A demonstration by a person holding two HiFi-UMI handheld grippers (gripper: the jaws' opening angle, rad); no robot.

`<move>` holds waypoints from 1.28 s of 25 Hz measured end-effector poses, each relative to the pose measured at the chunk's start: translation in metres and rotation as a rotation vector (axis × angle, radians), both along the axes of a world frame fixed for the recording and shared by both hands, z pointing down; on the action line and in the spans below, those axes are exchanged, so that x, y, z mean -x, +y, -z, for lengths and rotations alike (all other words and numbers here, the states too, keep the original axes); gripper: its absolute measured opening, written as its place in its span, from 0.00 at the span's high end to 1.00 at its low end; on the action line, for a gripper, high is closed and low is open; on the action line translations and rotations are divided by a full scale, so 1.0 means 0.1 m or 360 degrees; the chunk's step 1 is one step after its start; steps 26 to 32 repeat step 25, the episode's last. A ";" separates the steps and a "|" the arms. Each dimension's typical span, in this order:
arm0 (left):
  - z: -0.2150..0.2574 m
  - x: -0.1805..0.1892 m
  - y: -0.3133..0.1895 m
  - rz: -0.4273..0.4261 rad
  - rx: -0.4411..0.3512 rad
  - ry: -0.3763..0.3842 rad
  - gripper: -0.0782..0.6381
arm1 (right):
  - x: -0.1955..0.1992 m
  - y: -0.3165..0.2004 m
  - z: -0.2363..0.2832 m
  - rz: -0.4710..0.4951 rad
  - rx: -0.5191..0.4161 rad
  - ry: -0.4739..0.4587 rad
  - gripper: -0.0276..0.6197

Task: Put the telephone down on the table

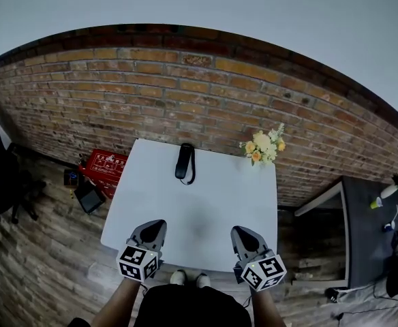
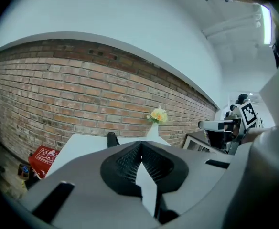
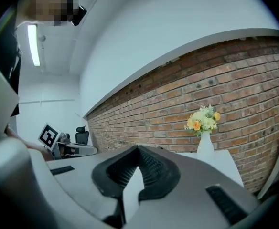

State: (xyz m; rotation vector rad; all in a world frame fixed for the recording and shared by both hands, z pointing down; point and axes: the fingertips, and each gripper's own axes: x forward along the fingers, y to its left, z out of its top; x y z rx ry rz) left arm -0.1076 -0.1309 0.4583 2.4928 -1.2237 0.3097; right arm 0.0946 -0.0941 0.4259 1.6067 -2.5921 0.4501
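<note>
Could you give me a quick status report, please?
Left gripper and right gripper shut, empty. Black telephone handset lies on white table. Nothing blocking.

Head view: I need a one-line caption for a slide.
Telephone on the table by the brick wall, flowers to its right; left gripper and right gripper shut, empty, at the near edge.

the telephone (image 1: 185, 163) is black, the table (image 1: 206, 216) white, the flowers (image 1: 264, 145) yellow.
</note>
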 end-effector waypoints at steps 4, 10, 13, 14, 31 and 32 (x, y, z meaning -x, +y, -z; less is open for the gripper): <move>0.08 -0.12 0.07 0.0018 -0.0019 0.0046 0.87 | -0.15 0.01 -0.03 0.0005 0.0024 -0.0042 0.92; 0.06 -0.21 0.14 0.0053 -0.0025 0.0006 0.87 | -0.32 0.01 -0.04 0.0004 0.0034 -0.0064 0.92; 0.05 -0.25 0.10 0.0083 -0.0027 -0.0018 0.87 | -0.39 0.00 -0.07 0.0003 0.0041 -0.0060 0.92; 0.05 -0.27 0.09 0.0090 -0.0030 -0.0022 0.87 | -0.42 0.00 -0.08 0.0002 0.0045 -0.0057 0.92; 0.03 -0.38 0.06 0.0112 -0.0035 -0.0029 0.87 | -0.51 0.00 -0.12 0.0010 0.0057 -0.0044 0.92; 0.03 -0.38 0.06 0.0112 -0.0035 -0.0029 0.87 | -0.51 0.00 -0.12 0.0010 0.0057 -0.0044 0.92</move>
